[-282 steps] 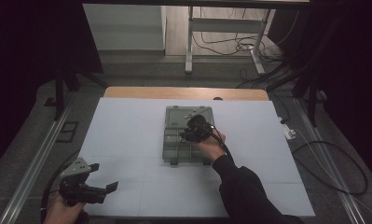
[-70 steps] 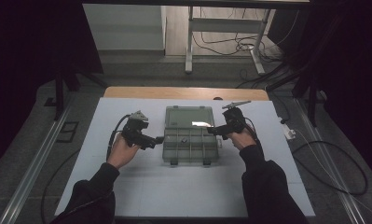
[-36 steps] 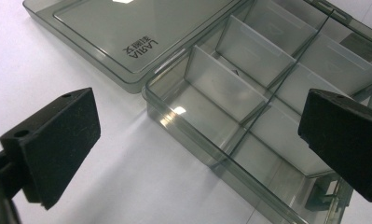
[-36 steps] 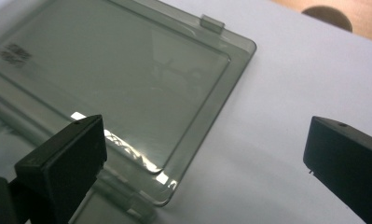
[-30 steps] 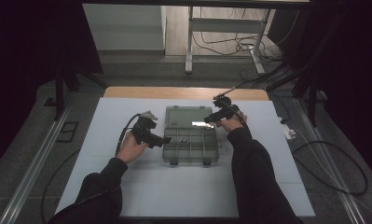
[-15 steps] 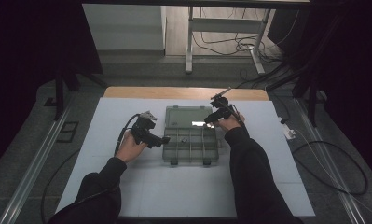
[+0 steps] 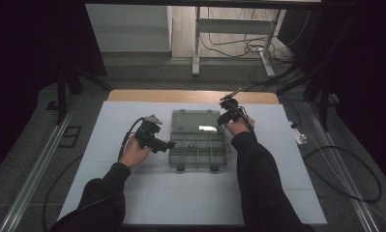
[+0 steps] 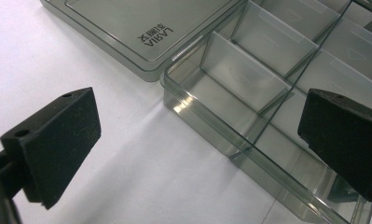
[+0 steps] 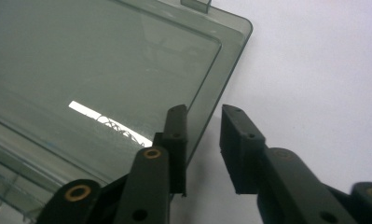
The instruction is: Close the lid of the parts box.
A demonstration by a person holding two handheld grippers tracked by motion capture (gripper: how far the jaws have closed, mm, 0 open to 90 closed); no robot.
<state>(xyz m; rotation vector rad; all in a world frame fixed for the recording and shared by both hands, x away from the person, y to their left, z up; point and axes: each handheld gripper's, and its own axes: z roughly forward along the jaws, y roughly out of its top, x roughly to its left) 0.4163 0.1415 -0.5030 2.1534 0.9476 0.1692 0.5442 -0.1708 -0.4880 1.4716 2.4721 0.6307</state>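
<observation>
I count one clear grey compartment box (image 7: 198, 150) on the white table (image 7: 132, 193), its one lid (image 7: 196, 121) swung fully back and lying flat on the far side. Two grippers are at work, one on each flank of the box. One small dark item (image 7: 191, 145) sits in a middle compartment; I cannot tell what it is.

My left gripper (image 7: 169, 144) sits at the box's left edge with its jaws spread wide. In the left gripper view, one jaw hangs over bare table and the other over the compartments, so the box's near wall lies between them, untouched.

My right gripper (image 7: 221, 117) is at the lid's right edge. Its jaws have just been closing and now stand narrow, with the lid's edge (image 9: 207, 116) between them. One jaw lies over the lid, the other over the table. I cannot tell whether the pads press on it yet.
</observation>
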